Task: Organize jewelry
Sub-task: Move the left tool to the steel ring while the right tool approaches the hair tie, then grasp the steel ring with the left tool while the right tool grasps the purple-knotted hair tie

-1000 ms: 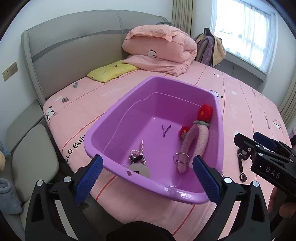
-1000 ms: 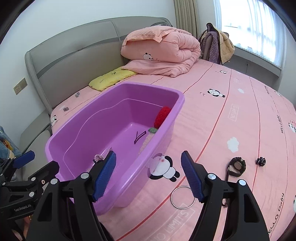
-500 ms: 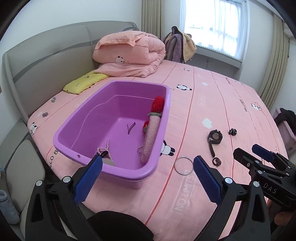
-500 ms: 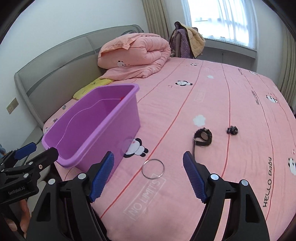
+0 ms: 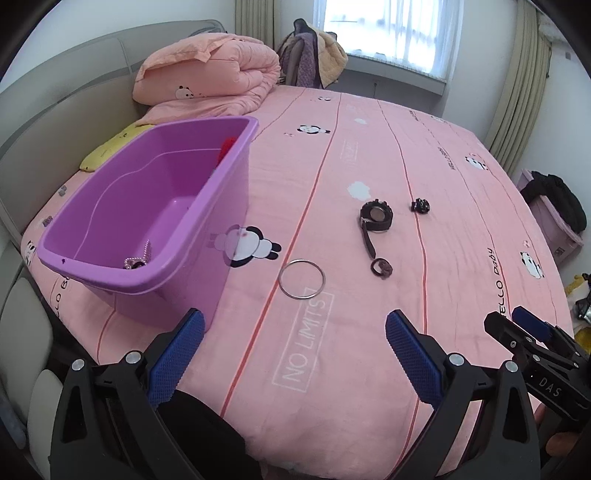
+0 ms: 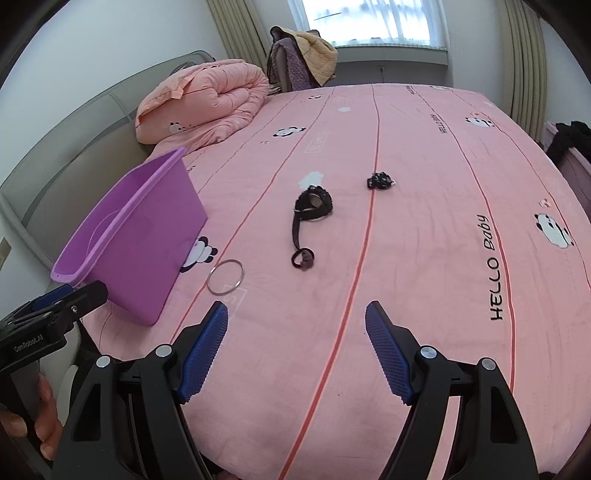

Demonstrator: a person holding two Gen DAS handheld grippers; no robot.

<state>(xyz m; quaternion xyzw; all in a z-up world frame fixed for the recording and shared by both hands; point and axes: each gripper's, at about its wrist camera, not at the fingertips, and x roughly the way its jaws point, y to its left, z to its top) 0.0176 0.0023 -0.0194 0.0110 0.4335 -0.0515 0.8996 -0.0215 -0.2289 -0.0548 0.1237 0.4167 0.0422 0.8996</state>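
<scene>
You have a pink bedsheet (image 5: 369, 369) printed with pandas under everything; a folded pink quilt (image 5: 210, 79) lies by the grey headboard (image 5: 55, 107); a yellow pillow (image 5: 107, 151) lies beside it; clothes (image 6: 303, 59) are heaped near the window (image 6: 369, 18).

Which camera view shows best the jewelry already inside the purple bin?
The left wrist view: it looks over the purple bin's rim onto the beaded chain lying inside. The right wrist view shows only the bin's outer wall and rim; its contents are hidden.
</scene>
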